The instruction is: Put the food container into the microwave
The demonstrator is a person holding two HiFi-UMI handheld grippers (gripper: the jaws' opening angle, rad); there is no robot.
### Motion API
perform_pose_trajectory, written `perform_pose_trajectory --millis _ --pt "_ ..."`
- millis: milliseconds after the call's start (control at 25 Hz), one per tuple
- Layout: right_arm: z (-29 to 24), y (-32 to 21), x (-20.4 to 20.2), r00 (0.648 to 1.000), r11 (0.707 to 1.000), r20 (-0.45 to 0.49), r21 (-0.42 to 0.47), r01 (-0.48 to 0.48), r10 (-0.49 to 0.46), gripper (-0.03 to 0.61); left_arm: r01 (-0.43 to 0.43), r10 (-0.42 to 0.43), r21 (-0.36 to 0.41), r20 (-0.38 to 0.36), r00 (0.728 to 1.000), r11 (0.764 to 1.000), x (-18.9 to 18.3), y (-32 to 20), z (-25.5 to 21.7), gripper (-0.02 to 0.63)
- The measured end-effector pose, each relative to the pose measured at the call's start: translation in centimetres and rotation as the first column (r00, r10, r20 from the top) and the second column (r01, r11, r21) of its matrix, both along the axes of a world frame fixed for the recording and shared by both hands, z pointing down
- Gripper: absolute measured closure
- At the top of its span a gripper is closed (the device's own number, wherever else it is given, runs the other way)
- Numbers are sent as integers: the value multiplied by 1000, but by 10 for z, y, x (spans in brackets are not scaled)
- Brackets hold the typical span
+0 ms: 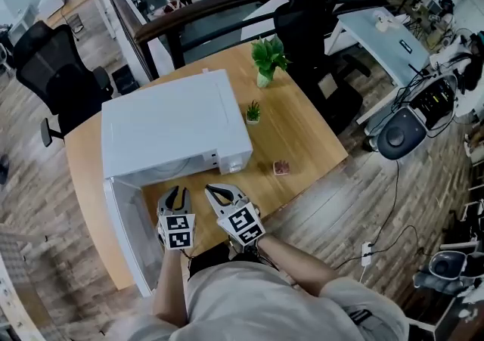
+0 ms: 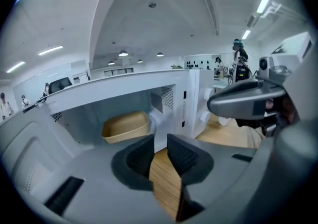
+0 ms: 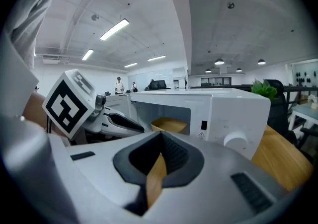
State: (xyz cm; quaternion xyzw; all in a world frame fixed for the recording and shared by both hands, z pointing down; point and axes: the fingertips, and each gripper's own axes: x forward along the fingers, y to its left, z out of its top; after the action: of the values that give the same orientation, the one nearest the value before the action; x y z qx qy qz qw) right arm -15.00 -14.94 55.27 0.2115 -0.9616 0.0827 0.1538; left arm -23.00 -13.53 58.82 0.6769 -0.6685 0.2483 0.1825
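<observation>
Container (image 2: 125,126) rests inside microwave (image 1: 174,128), beyond left gripper's (image 2: 160,138) slightly parted and right gripper's (image 3: 161,136) closed empty fingers

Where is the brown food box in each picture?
Head view: not visible; the top of the microwave hides it.
Left gripper view: the food container sits inside the open microwave, left of centre.
Right gripper view: the food container sits inside it, near the centre.
Shared landmark: the white microwave.
</observation>
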Motion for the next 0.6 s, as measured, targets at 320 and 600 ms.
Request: perform_pose_trajectory --millis 320,600 --pt "-6 11 -6 1000 1000 -4 -12 11 -11 574 57 -53 91 -43 998 994 -3 17 -22 601" --pt "-12 9 -3 1000 1000 -2 3 -9 9 574 85 -75 130 -82 994 988 -4 25 -34 601"
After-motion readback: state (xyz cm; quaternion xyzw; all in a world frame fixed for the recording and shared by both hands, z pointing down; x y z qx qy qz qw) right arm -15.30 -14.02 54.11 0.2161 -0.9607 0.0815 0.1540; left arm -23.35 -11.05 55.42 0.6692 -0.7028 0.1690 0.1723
